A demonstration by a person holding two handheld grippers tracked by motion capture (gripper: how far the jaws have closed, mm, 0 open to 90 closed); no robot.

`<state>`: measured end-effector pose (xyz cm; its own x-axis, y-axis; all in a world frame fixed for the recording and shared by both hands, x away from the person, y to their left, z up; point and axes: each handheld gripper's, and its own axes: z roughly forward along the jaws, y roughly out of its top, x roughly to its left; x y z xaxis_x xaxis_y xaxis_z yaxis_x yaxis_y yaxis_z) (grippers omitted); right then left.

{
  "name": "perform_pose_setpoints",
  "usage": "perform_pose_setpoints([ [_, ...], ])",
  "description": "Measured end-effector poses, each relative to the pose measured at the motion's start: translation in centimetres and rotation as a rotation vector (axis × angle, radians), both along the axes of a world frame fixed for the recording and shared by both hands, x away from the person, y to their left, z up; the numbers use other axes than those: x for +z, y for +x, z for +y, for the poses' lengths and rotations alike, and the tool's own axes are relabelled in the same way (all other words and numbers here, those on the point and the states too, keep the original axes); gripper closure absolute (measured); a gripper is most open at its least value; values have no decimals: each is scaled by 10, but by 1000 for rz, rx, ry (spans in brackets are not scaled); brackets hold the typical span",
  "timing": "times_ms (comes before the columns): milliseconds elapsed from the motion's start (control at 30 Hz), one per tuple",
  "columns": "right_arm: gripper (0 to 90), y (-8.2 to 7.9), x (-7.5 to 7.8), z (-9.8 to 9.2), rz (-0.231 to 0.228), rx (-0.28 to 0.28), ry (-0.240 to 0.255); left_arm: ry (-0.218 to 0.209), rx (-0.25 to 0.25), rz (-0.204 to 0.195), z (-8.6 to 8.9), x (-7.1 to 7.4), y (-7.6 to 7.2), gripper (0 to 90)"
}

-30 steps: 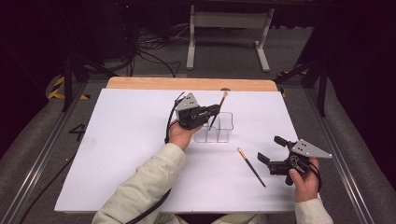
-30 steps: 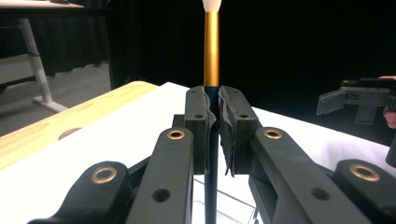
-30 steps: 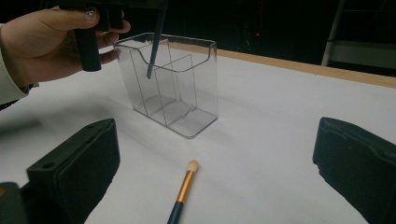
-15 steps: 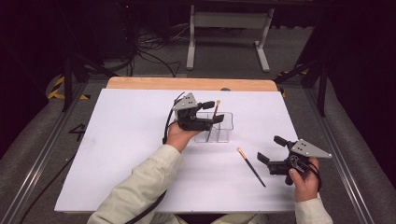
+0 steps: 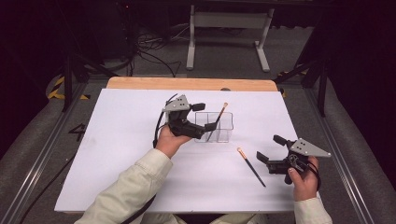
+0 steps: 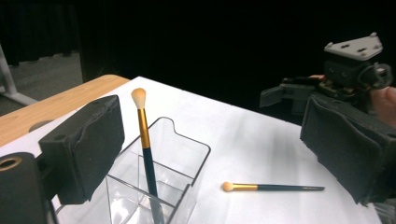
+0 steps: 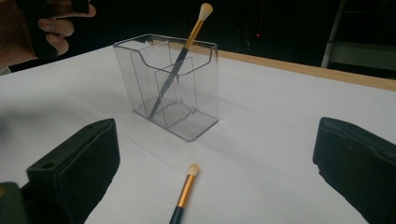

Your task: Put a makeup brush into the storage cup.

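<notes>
My left fingers (image 5: pixel 209 119) hang apart over the clear holder (image 5: pixel 219 127), where one brush (image 6: pixel 145 144) leans. My right fingers (image 5: pixel 270 148) wait apart beside the second brush (image 5: pixel 251 166), flat on the worktop (image 5: pixel 116 154). I should straddle its handle squarely.

The table (image 5: pixel 116 154) is plain white, with a light wood strip (image 5: pixel 187 83) along its far edge in the upper middle of the high view. At centre the box (image 5: pixel 219 127) is clear and colourless. The brush (image 5: pixel 215 122) in it has a cream tip, a gold ferrule and a dark handle; the second brush (image 5: pixel 251 166), lower right, is coloured the same. Both grippers, left (image 5: pixel 208 116) and right (image 5: pixel 270 149), are black with grey top plates. The sleeve (image 5: pixel 126 193) at the bottom is pale cream. The floor (image 5: pixel 42 140) is grey, with yellow-and-black striping (image 5: pixel 58 88) at upper left.
</notes>
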<state>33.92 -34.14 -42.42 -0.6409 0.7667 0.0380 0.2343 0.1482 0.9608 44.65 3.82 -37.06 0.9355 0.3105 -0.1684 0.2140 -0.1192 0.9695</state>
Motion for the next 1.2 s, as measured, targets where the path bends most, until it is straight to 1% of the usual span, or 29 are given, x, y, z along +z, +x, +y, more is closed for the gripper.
perform_pose_setpoints([
  [33,11,0,0,0,0,-1,-1,-2,-2,5,2,1,-1,64],
  [100,11,0,2,1,-1,-1,1,5,-2,1,7,3,-5,58],
  [167,11,0,3,0,-6,-4,3,8,-2,5,12,4,-8,56],
  [267,11,0,3,0,2,-5,-1,8,0,2,20,6,-13,52],
  [300,11,1,3,0,-1,-4,-1,17,5,-2,23,7,-15,52],
  [367,11,1,4,1,-2,-3,0,24,4,-9,27,7,-20,53],
  [433,11,2,5,1,-2,-4,1,24,3,-7,29,8,-22,50],
  [633,11,2,8,1,-8,-4,0,22,-5,3,40,9,-30,36],
  [733,11,1,9,2,-11,-3,0,25,-7,19,46,8,-34,32],
  [767,11,2,9,2,-11,-3,1,17,-13,26,51,8,-35,28],
  [867,11,2,10,3,-8,-1,7,13,-2,30,60,9,-40,26],
  [900,11,2,10,3,-8,-1,7,13,-2,30,60,9,-40,25],
  [967,11,3,12,4,-11,9,11,22,2,21,67,9,-43,24],
  [1033,11,4,13,5,-9,7,11,24,4,24,72,9,-46,24],
  [1100,11,4,15,6,-11,11,11,42,9,20,78,7,-50,22],
  [1133,11,5,15,7,-10,12,12,51,10,21,81,6,-51,22],
  [1200,11,6,17,7,-13,13,8,51,16,29,86,4,-53,22],
])
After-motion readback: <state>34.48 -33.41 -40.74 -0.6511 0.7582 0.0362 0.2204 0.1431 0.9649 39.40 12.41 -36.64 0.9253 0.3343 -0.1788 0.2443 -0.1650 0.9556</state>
